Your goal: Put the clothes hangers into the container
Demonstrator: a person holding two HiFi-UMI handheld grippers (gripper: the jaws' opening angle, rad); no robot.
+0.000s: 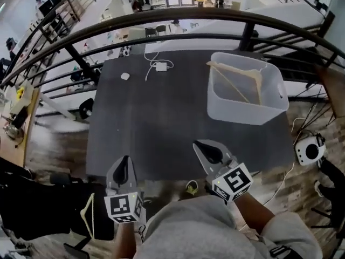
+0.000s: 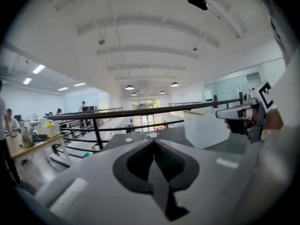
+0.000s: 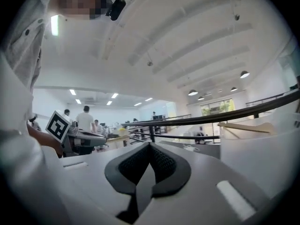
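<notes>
1. Logged left gripper (image 1: 125, 169) and right gripper (image 1: 207, 151) at the near edge of the matt dark-grey counter (image 1: 161, 123). Found the jaws of both pressed together, clamping nothing.
2. Located one pale wooden clothes hanger (image 1: 234, 68) already inside the translucent white plastic container (image 1: 242, 112), far right on the counter. Leans slantwise, one end up at the rim.
3. Spotted a cream hanger (image 1: 86, 212) off the counter, near left, against something black. Cannot tell what carries it.
4. Judged the step in hand as going for that next hanger with empty jaws.
5. For a good pick: spread the left jaws before arrival and close on a straight shoulder beside the hook, not on the hook's curve. Expect a smooth, hard surface, so seat it deep against the textured dark pads (image 3: 161, 162).
6. For the drop: carry level, tip one end down, enter slantwise beside the wooden one. Avoid knocking the thin, light-looking wall.
7. Also noted a white charger block with cable (image 1: 160, 66) and a small white round piece (image 1: 125, 76) on the far side, well apart from the container. Black round-bar metal railing (image 1: 161, 18) beyond.
</notes>
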